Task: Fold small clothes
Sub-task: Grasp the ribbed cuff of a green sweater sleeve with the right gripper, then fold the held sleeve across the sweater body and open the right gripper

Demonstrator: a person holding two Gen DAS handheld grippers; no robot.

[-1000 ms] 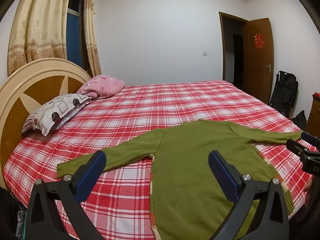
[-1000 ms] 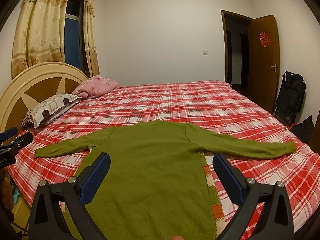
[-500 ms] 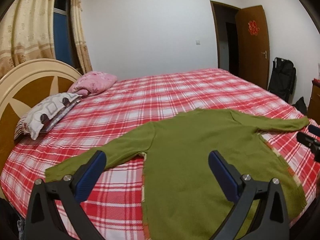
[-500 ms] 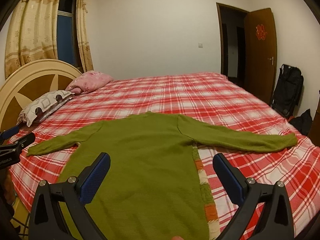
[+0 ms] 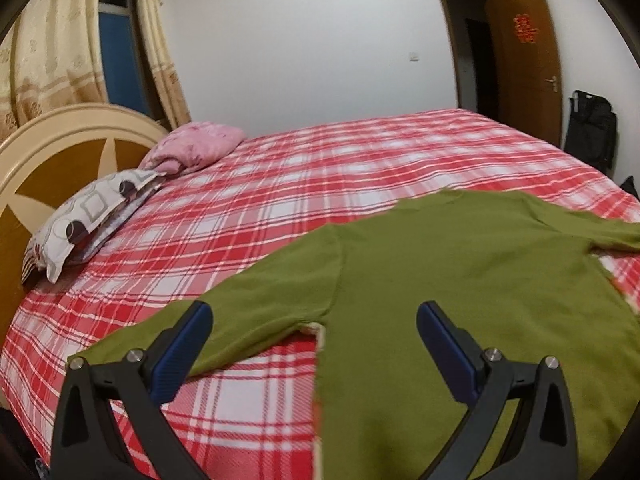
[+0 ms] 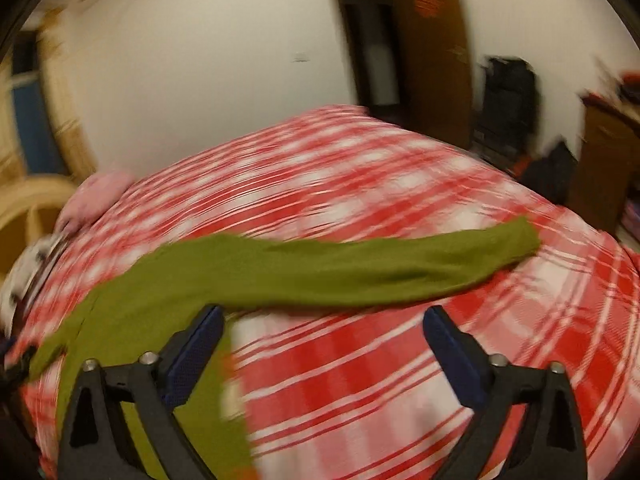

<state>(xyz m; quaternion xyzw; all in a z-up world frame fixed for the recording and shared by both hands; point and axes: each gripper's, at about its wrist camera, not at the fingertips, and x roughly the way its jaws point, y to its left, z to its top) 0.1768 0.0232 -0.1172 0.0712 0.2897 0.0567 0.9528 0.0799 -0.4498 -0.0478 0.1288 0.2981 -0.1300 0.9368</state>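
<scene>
The olive-green knit sweater [image 5: 460, 280] lies flat, front down or back up (which one cannot be told), on the red-and-white plaid bedspread [image 5: 280, 200], body toward the near edge and both sleeves spread out sideways. It looks soft, light and limp, a knit that will sag and stretch if lifted by one point, and it should slide little on the woven cover. The left hand-held gripper [image 5: 314, 336] hovers wide open over the left sleeve [image 5: 256, 308] near the armpit, holding nothing. The right hand-held gripper [image 6: 324, 336] has just been closing a little yet stands wide, nothing between its pads, below the right sleeve [image 6: 380, 268]. Best holds, I judge, are each cuff, pinching both layers, to lay the sleeves across the body.
</scene>
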